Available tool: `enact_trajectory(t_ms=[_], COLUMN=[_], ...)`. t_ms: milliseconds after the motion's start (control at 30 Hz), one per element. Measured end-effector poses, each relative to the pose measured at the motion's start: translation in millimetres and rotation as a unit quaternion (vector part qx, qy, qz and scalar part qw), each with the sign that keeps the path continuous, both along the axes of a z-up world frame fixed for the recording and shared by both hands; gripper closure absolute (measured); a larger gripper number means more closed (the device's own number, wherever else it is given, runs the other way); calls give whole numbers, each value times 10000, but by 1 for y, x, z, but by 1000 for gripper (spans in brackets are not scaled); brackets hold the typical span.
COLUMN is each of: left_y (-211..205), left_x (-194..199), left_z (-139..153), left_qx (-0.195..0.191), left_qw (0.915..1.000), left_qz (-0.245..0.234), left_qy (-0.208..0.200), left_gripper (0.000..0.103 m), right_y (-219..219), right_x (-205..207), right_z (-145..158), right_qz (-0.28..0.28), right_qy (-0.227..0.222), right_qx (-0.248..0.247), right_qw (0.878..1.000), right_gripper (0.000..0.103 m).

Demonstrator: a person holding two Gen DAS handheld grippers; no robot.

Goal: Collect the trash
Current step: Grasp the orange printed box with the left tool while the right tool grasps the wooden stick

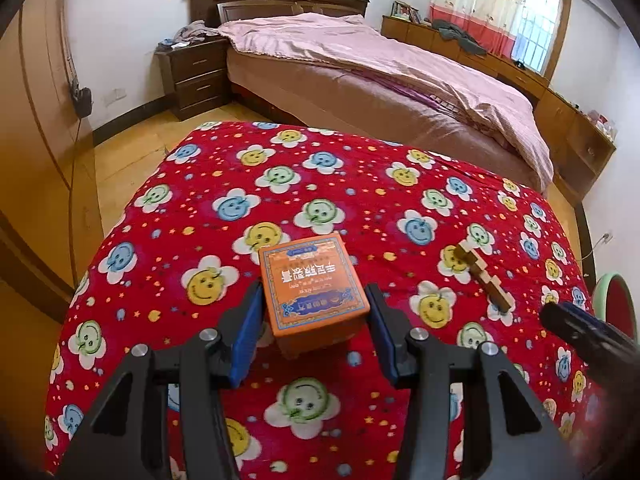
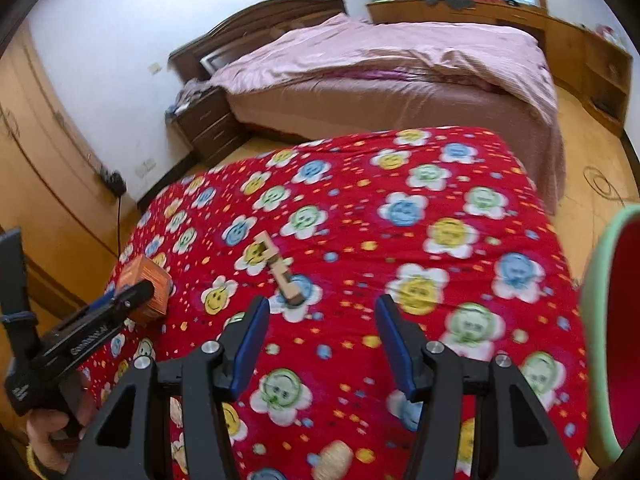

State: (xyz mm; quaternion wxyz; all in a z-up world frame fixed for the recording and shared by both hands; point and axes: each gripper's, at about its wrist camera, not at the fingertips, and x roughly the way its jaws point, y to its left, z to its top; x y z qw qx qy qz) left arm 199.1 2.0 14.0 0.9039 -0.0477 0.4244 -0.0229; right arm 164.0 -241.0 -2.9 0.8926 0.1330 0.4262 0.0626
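An orange box [image 1: 314, 282] with printed text sits on the red smiley-flower cloth [image 1: 340, 184]. My left gripper [image 1: 314, 312] is open, its blue pads on either side of the box's near end with small gaps. The box also shows in the right wrist view [image 2: 146, 284], with the left gripper [image 2: 120, 300] around it. A wooden block piece [image 1: 482, 276] lies to the right of the box; it also shows in the right wrist view [image 2: 280, 270]. My right gripper [image 2: 320, 320] is open and empty above the cloth, just short of the wooden piece.
A green-rimmed red bin [image 2: 612, 320] stands at the table's right edge, also seen in the left wrist view [image 1: 616, 304]. A bed with a pink cover [image 1: 380, 68] lies beyond the table, a dark nightstand [image 1: 196, 76] to its left, wooden cabinets [image 1: 568, 128] on the right.
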Motion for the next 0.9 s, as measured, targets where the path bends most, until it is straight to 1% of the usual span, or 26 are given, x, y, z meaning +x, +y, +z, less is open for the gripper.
enact_trajectory(t_ms=[200,433,500,533,633,700,800,900], left_y=[7,11,10,10,9,8,7,5], left_x=[-2,-2,-2,-2,-3,-4,-7,-11], left_z=[0,-2,-3,-3,-3,-3,-1,2], left_qx=[-17,-92,-101,-112,-134,-141,-183,-206], left_qw=[10000,9999,9999,9999,9999,9999,9998,9997], left_qz=[31,14,1,-6,-16,-27,-40,-77], left_qy=[-55,-50,-52,-54,-51,-50,-64,-101], left_gripper=[52,52,52,52,52,52,52,52], right_y=[27,42,44,44,46,45,40,32], right_x=[18,30,32,34,34,34,34,34], right_z=[-9,-19,-23,-26,-27,-27,-27,-28], right_qz=[292,392,401,391,370,322,214,164], right_qy=[118,200,253,266,195,184,206,224], right_qx=[-262,-468,-496,-530,-691,-726,-765,-598], right_qw=[9992,9979,9976,9975,9967,9967,9966,9978], right_gripper=[45,46,53,54,61,67,85,87])
